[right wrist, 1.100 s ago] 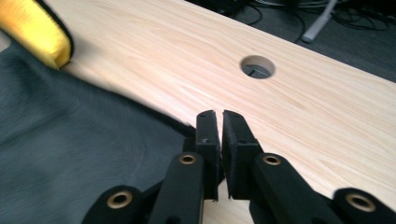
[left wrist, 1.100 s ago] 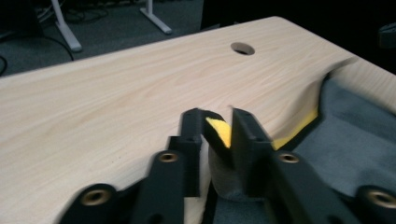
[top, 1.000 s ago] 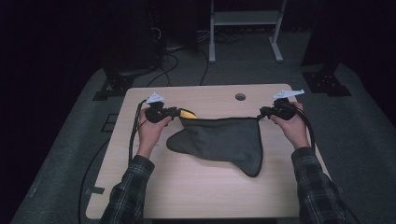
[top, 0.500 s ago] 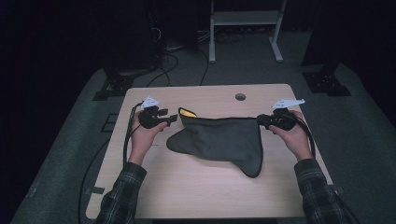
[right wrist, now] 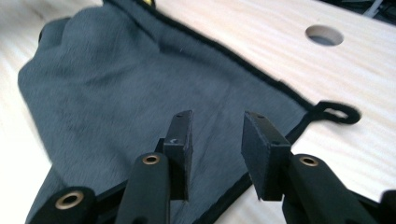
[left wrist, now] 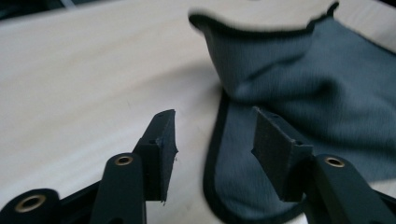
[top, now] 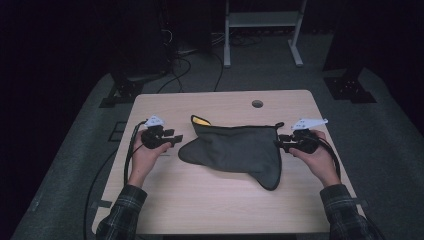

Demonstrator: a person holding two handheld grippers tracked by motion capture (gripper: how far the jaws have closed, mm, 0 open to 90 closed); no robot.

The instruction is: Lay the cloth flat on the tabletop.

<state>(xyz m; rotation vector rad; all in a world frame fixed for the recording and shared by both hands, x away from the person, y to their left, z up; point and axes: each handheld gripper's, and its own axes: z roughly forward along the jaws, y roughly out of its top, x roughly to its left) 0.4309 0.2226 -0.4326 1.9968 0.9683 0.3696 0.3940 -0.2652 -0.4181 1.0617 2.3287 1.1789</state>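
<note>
A dark grey cloth [top: 235, 150] with black trim lies crumpled in the middle of the wooden table [top: 210, 210]; a yellow patch [top: 201, 120] shows at its far left corner. My left gripper [top: 176, 139] hovers just left of the cloth, open, with the cloth's [left wrist: 303, 88] trimmed edge running between its jaws below. My right gripper [top: 281, 143] is at the cloth's right edge, open, above the grey fabric [right wrist: 140, 93] near a small black hanging loop [right wrist: 336, 112]. Nothing is held.
A round cable hole [top: 257, 103] sits near the table's far edge, also the hole [right wrist: 324, 35] in the right gripper view. Cables trail off the left side. A white rack [top: 260, 30] and dark stands are on the floor behind.
Both grippers have drawn outward from the cloth's top corners and let go of it. The cloth has settled flatter on the table.
</note>
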